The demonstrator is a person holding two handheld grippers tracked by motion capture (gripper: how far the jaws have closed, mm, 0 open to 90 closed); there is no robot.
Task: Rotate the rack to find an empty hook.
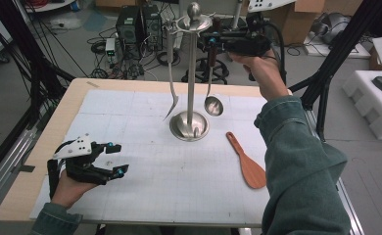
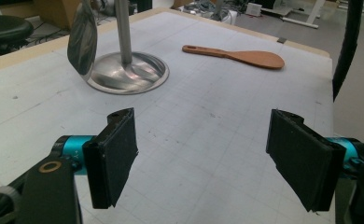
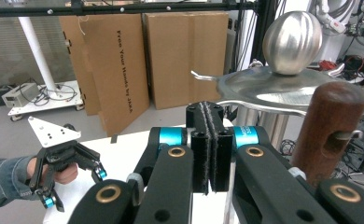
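Centrally, a steel stand [image 1: 191, 73] on a white mat [image 1: 155, 181]: round base, upright pole, hooked top disc with a ball finial. Right gripper [image 1: 213, 40], raised beside the stand's top: jaws pressed together with nothing between them, seen plainly in the right gripper view [image 3: 210, 149]. Ladle [image 1: 211, 88] with brown wooden handle: hangs from a hook on the stand's right side, just beside the right gripper, its handle top [image 3: 327, 130] close by the jaws but not gripped. Slotted utensil [image 1: 171, 73]: hangs on the stand's left side. Wooden spatula [image 1: 247, 161]: flat on the mat, right of the stand's base. Left gripper [image 1: 116, 159]: low and well left of the stand, jaws wide apart and empty, pointing toward the base [image 2: 203, 154].
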